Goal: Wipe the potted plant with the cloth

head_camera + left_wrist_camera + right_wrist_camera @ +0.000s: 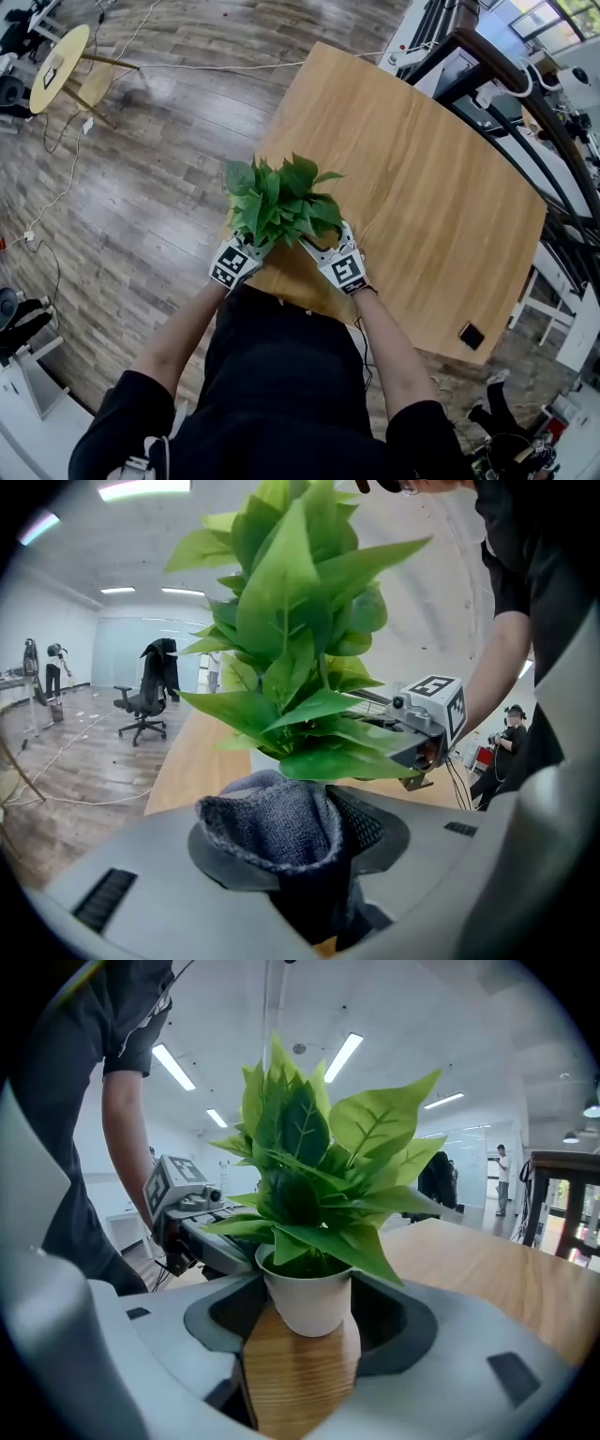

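The potted plant (281, 202) stands at the near-left corner of the wooden tabletop (431, 197), close in front of the person, upright, its green leaves spreading wide over a small white pot (307, 1302). The left gripper (249, 246) comes in from the plant's left side with its jaws clenched on a dark grey cloth (277, 827). The cloth bulges up out of the jaws in a rounded fold, just under the lowest leaves and near the pot's side; whether it touches a leaf cannot be told. The right gripper (324, 244) comes in from the opposite side, low over the tabletop. In the right gripper view its jaws are closed in on the white pot, one pad against each side of the pot near the rim, with bare wood showing between the jaws below the pot's base. Each gripper shows in the other's view, across the plant, with its marker cube facing up. Beyond the tabletop's left edge lie a plank floor (159, 178) and a small round yellow table (58, 66), and an office chair (142, 705) stands farther back in the room.
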`<state>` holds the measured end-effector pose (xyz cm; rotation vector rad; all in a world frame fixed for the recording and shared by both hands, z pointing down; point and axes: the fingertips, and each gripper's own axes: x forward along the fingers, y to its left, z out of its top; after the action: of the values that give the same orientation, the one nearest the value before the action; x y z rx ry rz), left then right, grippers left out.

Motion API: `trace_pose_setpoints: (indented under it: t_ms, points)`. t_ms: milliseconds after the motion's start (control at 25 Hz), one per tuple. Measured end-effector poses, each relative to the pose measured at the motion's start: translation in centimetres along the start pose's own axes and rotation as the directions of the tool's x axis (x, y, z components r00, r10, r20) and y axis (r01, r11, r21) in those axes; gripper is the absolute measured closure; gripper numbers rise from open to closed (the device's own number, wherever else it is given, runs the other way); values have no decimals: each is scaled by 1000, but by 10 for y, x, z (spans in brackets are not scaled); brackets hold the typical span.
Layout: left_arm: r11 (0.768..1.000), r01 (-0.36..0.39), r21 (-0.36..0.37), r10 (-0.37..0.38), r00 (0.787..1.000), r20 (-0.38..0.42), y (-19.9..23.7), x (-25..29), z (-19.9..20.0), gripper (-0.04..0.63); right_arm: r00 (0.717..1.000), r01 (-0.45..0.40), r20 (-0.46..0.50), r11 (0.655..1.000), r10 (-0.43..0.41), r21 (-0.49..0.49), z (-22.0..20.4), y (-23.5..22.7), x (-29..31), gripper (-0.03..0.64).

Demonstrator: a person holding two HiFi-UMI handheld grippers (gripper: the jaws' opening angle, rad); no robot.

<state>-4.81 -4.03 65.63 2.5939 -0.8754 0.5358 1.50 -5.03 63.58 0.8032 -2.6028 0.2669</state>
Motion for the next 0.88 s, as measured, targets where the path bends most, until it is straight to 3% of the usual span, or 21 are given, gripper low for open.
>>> trace_pose_setpoints:
  t_ms: [360,600,760,880]
  points:
    - [999,51,3,-51,998,-21,-20,-8,-1,420,999,35,-9,999,-34,22,1,6,0,344]
    - [1000,-12,8,12,1000,-21,0,-8,1,420,999,-8,-49,995,3,-96,-13,26,-10,344]
    - [999,-35,-6,35,999,-16,8,-5,2,420,996,87,-32,996,-88,-29,-10,-4,-14,344]
    - [999,-38,-2,38,999,-13,9,-4,5,420,998,50,-20,997,-52,-57,0,-9,-9,344]
